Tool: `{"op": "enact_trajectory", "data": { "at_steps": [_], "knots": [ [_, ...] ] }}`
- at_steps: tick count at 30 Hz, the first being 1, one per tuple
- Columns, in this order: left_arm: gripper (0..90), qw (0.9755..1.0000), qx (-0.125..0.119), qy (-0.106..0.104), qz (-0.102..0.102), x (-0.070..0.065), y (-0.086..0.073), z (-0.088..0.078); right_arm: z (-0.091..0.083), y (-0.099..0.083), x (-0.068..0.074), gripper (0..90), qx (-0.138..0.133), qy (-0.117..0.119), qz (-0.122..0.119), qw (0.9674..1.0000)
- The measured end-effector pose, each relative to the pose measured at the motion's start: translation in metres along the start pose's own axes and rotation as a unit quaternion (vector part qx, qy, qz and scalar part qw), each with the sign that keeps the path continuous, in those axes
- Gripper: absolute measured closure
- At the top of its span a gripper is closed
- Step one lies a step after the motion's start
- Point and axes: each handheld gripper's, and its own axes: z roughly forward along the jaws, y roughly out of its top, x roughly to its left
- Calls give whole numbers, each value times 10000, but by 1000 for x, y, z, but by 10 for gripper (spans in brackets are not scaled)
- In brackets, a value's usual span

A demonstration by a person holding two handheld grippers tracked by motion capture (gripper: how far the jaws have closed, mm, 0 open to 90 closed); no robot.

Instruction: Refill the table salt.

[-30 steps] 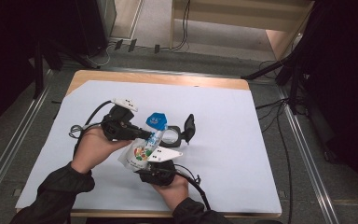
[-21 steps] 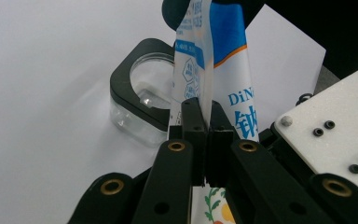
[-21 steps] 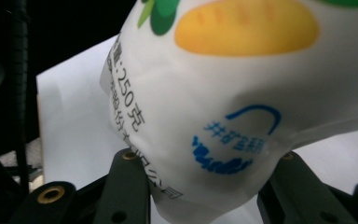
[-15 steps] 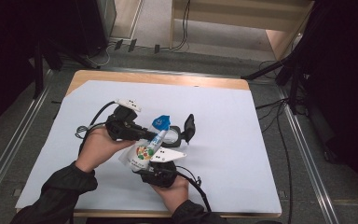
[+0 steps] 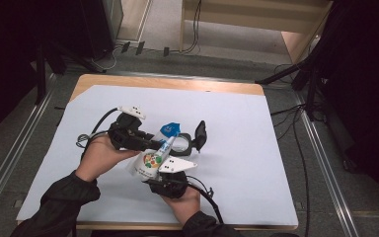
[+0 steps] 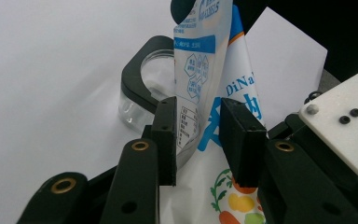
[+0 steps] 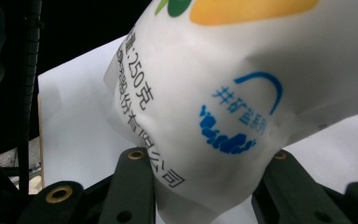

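Pouch (image 6: 205,70) between left fingers (image 6: 165,135), untouched.

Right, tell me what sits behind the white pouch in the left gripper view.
Behind the pouch stands a clear glass jar with a black clamp round its rim, on the white table cover. The pouch covers the jar's right side, so what is inside cannot be seen.

Looks like a lab or recording studio, not a home: wooden table (image 5: 177,83) covered with a white sheet (image 5: 256,148), metal floor rails (image 5: 325,163), loose cables (image 5: 296,143) on grey flooring, dark stands, possibly tripods (image 5: 301,74), around it.
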Motion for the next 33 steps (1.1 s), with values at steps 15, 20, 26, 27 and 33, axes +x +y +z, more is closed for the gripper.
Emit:
{"op": "enact_trajectory", "data": {
  "at_steps": [15, 20, 26, 27, 33],
  "knots": [
    [786, 9992, 103, -297, -259, 9, -5, -1, -2, 1, -2, 697, -45, 17, -40, 10000],
    [881, 9989, 9, -342, -313, 10, -5, 1, -3, 1, -4, 692, -60, 21, 75, 10000],
    [900, 9984, -44, -389, -407, 10, -5, -1, -1, 0, -4, 656, -14, -18, 132, 9999],
    [900, 9983, -18, -394, -430, 10, -5, -1, -1, 0, -4, 639, 20, -42, 128, 9999],
    [900, 9978, -16, -404, -526, 9, -5, -2, 2, -3, -1, 558, 70, -111, 134, 9998]
  ]
}}
